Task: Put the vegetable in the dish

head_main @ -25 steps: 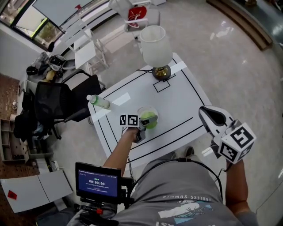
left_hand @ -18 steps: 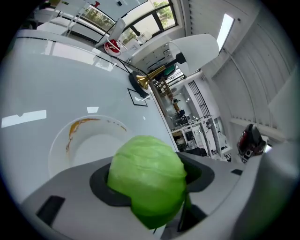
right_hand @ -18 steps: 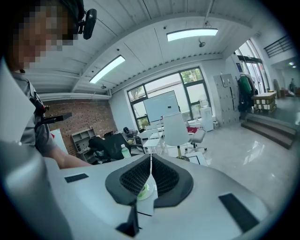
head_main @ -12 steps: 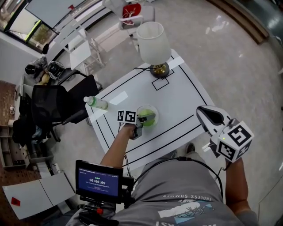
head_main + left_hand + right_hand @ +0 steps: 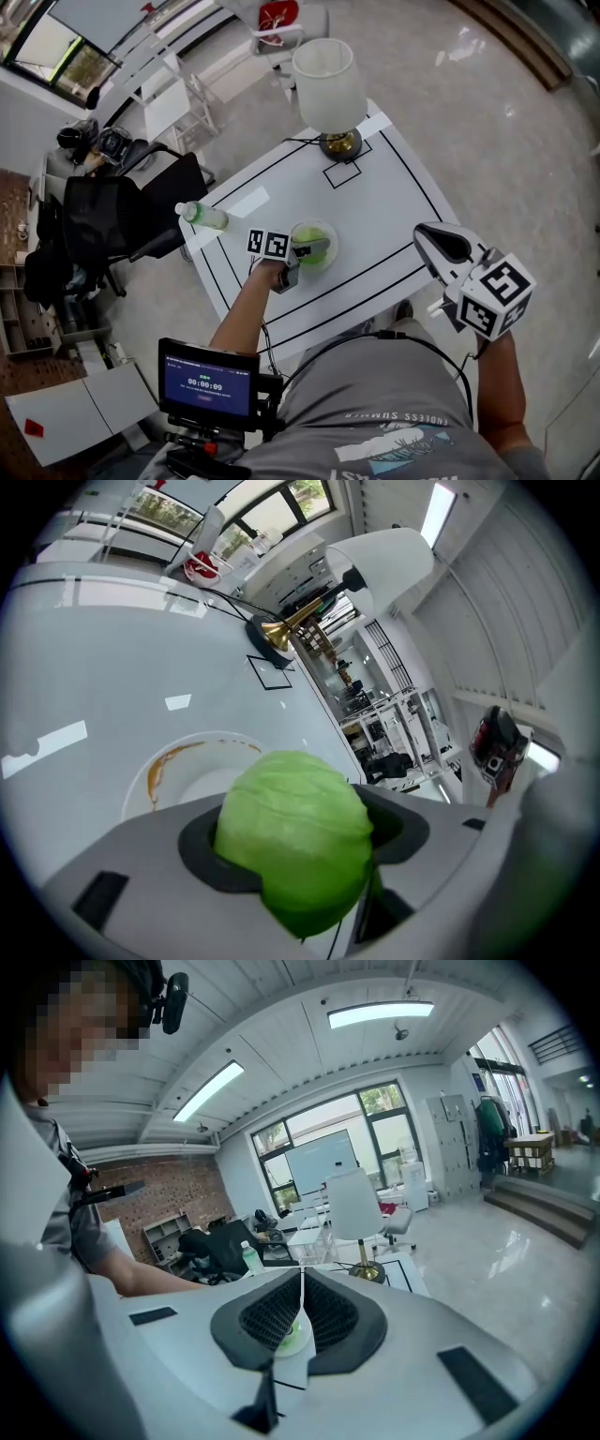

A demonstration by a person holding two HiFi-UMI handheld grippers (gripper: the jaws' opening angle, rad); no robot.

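While my left tongs grip the round green cabbage head between both pads, it hangs directly over the white dish. In the left gripper view the dish lies just beneath and beyond the cabbage, and an orange-brown smear runs along its inner wall. I cannot tell whether the cabbage touches the dish bottom. The pads press into the cabbage from either side, and its lower part bulges out below them.

My right tongs are clenched on nothing. Their ribbed pads meet along a thin seam, and I hold them well apart from the dish, on its right, out past the edge of the white table.

Beyond the dish, toward the far end of the table, stands a table lamp with a white shade and a brass base, next to a small black-outlined square. To the left of the dish, near the table edge, a clear water bottle with a green cap lies on its side. Black tape lines frame the tabletop around the dish.
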